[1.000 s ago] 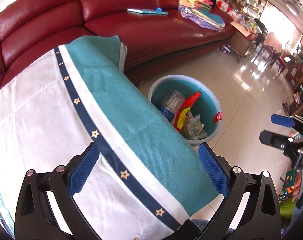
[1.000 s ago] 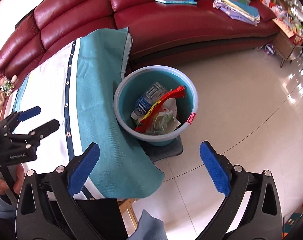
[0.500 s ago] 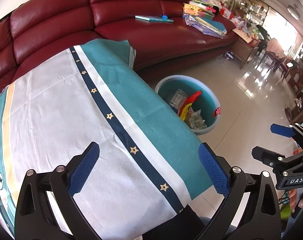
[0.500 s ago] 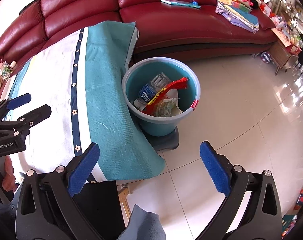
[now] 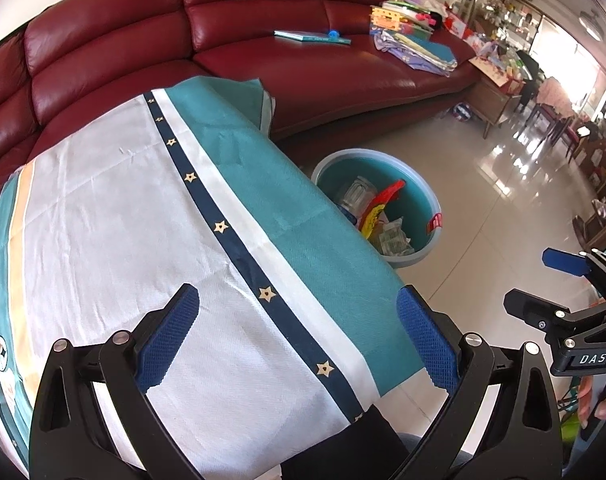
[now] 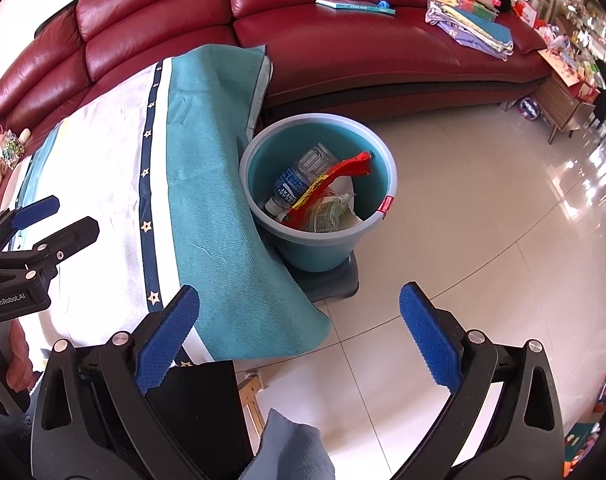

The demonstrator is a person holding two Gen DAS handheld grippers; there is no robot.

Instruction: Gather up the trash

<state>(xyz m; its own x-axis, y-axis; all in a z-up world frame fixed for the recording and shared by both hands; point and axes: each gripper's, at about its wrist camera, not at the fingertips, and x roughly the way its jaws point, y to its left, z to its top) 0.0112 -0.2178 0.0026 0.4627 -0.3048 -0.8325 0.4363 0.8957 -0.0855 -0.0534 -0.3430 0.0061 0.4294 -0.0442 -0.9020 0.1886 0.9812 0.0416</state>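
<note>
Holding both tools wide open and empty: left tool point(image 5: 297, 338) over the bench point(image 5: 123, 216), right tool point(image 6: 299, 338) past its edge, near the bucket point(image 6: 318, 254) of trash point(image 6: 323, 196).

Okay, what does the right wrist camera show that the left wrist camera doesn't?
Only the right wrist view shows the blue label on the plastic bottle, the dark base under the bucket, and the left gripper, open. Only the left wrist view shows the tablecloth's yellow stripe and the right gripper, open. Both show the teal bucket, the red wrapper inside it, the tablecloth and the red sofa.
</note>
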